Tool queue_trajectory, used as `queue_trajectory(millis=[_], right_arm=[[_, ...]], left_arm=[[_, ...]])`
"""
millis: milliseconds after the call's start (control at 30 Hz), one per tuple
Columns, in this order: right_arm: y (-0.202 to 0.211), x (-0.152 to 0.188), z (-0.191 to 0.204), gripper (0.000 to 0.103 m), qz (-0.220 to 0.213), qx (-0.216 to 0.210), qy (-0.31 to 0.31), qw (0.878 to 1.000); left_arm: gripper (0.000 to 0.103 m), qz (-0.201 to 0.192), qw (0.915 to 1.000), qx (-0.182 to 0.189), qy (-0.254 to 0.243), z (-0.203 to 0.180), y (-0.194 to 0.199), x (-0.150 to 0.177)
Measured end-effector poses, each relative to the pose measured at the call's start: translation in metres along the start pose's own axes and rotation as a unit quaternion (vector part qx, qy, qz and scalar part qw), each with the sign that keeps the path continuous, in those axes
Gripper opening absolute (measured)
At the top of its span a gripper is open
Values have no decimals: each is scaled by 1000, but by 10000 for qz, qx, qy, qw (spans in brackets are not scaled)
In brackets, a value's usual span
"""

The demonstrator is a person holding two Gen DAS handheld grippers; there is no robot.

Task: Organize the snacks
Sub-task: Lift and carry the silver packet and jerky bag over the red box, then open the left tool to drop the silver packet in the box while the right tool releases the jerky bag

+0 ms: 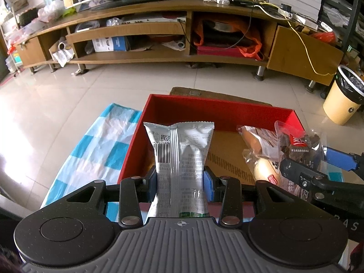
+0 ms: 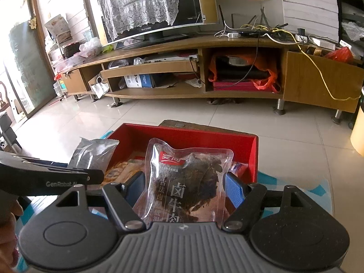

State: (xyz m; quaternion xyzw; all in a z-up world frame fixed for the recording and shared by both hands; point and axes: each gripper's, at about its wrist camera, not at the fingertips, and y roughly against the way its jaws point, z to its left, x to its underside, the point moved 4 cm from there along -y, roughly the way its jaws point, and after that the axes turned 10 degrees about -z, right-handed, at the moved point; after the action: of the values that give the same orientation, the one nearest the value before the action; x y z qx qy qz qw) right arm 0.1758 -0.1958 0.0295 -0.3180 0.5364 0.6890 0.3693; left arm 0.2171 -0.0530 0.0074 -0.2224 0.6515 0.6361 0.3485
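A silver snack pouch [image 1: 180, 157] stands upright between the blue pads of my left gripper [image 1: 180, 179], which is shut on it above the near left part of the red box [image 1: 218, 107]. My right gripper [image 2: 184, 186] is shut on a clear packet of dark braised beef [image 2: 193, 177], held over the box's [image 2: 186, 134] near side. In the left wrist view the beef packet [image 1: 300, 145] and right gripper [image 1: 318, 168] appear at the right, beside wrapped sausages [image 1: 257, 145] lying in the box. In the right wrist view the silver pouch [image 2: 93, 152] and left gripper [image 2: 45, 177] show at the left.
The box rests on a blue-and-white checked cloth [image 1: 95, 150] over a low table. Beyond lies tiled floor [image 1: 136, 79] and a long wooden TV stand [image 1: 159, 31] with a screen [image 2: 147, 6]. A yellow waste bin [image 1: 343, 95] stands at the right.
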Motion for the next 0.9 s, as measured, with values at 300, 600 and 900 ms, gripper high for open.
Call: queue_trajectory(millis=[300, 600, 900], right_arm=[[-25, -8, -8, 74, 26, 106, -2, 9999], [-44, -17, -8, 74, -84, 95, 97, 9999], [-66, -15, -18, 75, -103, 122, -17, 9999]], left_arm=[[48, -50, 9999, -99, 14, 2, -20, -16], [48, -135, 9998, -101, 118, 2, -39, -30], [49, 0, 9999, -125, -20, -8, -64, -24]])
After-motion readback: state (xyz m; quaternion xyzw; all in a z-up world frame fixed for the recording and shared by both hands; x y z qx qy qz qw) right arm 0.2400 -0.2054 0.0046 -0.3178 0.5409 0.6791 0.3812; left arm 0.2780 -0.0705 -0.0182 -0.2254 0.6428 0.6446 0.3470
